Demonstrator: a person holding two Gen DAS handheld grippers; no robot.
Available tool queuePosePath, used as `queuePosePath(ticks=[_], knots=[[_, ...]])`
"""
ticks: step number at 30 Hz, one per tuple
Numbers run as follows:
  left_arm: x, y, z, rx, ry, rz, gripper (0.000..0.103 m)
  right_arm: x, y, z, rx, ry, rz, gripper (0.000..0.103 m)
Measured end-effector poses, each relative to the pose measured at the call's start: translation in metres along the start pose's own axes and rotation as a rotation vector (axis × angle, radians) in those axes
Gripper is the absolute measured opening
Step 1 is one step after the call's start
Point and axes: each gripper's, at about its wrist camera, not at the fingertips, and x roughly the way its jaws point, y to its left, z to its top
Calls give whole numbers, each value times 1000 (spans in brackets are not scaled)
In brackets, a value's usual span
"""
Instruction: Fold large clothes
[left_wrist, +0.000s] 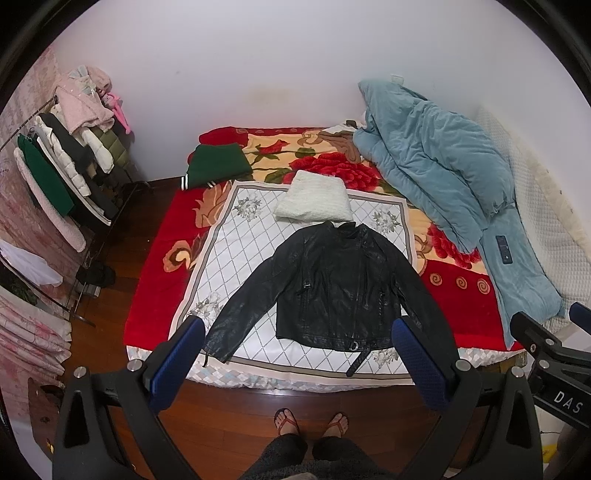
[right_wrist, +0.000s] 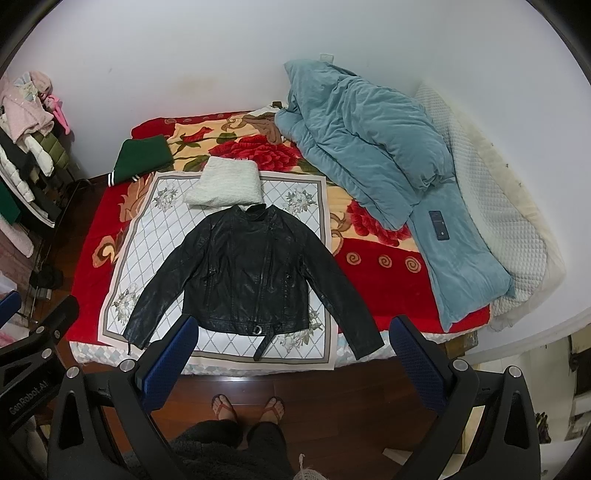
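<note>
Left wrist view: black leather jacket (left_wrist: 334, 284) lies spread flat mid-bed, sleeves splayed toward 7 and 5 o'clock. Left gripper (left_wrist: 299, 347) and right gripper (right_wrist: 295, 345) both gape, empty. Slick stiff leather probably slips or springs back unfolded.

The black jacket (left_wrist: 332, 284) hides its right cuff behind the left gripper's (left_wrist: 299, 354) finger at five o'clock. In the right wrist view, a finger of the right gripper (right_wrist: 291, 350) covers part of the hem. The clothes rack (left_wrist: 62, 162) is cut off at nine o'clock. The small dark device (right_wrist: 438, 224) on the blue quilt (right_wrist: 369, 147) is too small to identify.
</note>
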Motion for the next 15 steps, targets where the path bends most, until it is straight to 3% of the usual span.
queuePosePath(ticks=[15], knots=[[0,6,0,5,-1,-4,103,0,-1,0,-1,2,0,103]])
